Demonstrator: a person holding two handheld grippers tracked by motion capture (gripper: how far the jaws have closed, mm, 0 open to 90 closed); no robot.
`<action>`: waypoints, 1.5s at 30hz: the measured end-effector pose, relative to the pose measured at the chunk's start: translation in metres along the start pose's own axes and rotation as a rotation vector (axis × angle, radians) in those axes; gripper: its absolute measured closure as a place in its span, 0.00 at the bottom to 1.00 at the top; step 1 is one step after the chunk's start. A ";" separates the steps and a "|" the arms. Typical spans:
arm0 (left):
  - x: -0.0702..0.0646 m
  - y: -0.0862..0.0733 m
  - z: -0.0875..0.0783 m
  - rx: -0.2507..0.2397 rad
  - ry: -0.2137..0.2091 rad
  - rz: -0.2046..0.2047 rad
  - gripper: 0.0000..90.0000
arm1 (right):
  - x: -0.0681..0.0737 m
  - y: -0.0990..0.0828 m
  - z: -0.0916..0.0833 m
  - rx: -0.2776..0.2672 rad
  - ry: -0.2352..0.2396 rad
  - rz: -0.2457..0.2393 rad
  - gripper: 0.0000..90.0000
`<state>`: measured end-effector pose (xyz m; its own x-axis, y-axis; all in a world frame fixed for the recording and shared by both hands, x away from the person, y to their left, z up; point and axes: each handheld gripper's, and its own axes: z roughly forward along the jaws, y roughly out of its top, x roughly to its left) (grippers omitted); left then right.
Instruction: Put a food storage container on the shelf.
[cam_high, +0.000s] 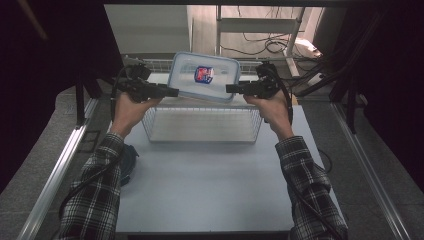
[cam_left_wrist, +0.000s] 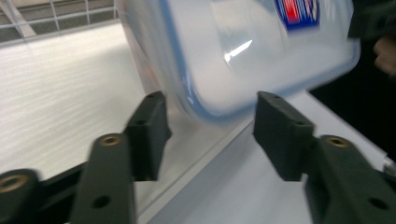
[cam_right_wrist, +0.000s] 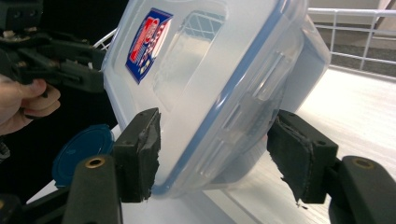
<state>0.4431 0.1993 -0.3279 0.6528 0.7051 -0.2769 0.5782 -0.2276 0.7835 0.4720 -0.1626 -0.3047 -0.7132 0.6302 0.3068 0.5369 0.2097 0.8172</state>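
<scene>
clear lidded food container (cam_high: 204, 76), blue seal rim and a red/blue label on the lid, is up in the air above the wire basket (cam_high: 202, 125), tilted so the lid faces the person. it looks empty: nothing visible through the walls, though glare hides some of it.

left tool (cam_high: 170, 91) sits at the container's left edge. in the left gripper view its jaws stand apart with the blurred corner between them, no clear contact, so i read it as open or only steadying.

right tool (cam_high: 234, 89) is at the right edge. in the right gripper view its jaws straddle the latch side, one pad touching the lid rim, the other just off the wall; can't tell if it's clamped.

two-sided hold is probably for control of a wide, slippery box.

basket on the worktop (cam_high: 210, 185) looks empty. blue round lid (cam_right_wrist: 81, 151) lies at the worktop's left edge.
</scene>
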 end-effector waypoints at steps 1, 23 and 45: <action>-0.002 0.000 0.002 0.012 0.017 0.012 0.51 | 0.000 0.000 0.000 0.003 -0.010 -0.003 0.36; 0.007 0.031 0.011 -0.106 0.072 -0.060 0.48 | 0.011 0.011 0.005 0.020 -0.167 -0.125 0.22; 0.005 0.018 -0.005 -0.116 0.011 -0.097 0.51 | 0.013 0.017 0.004 0.009 -0.163 -0.100 0.49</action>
<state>0.4544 0.2021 -0.3129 0.5904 0.7278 -0.3489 0.5779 -0.0793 0.8123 0.4735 -0.1480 -0.2892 -0.6812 0.7186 0.1401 0.4713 0.2839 0.8351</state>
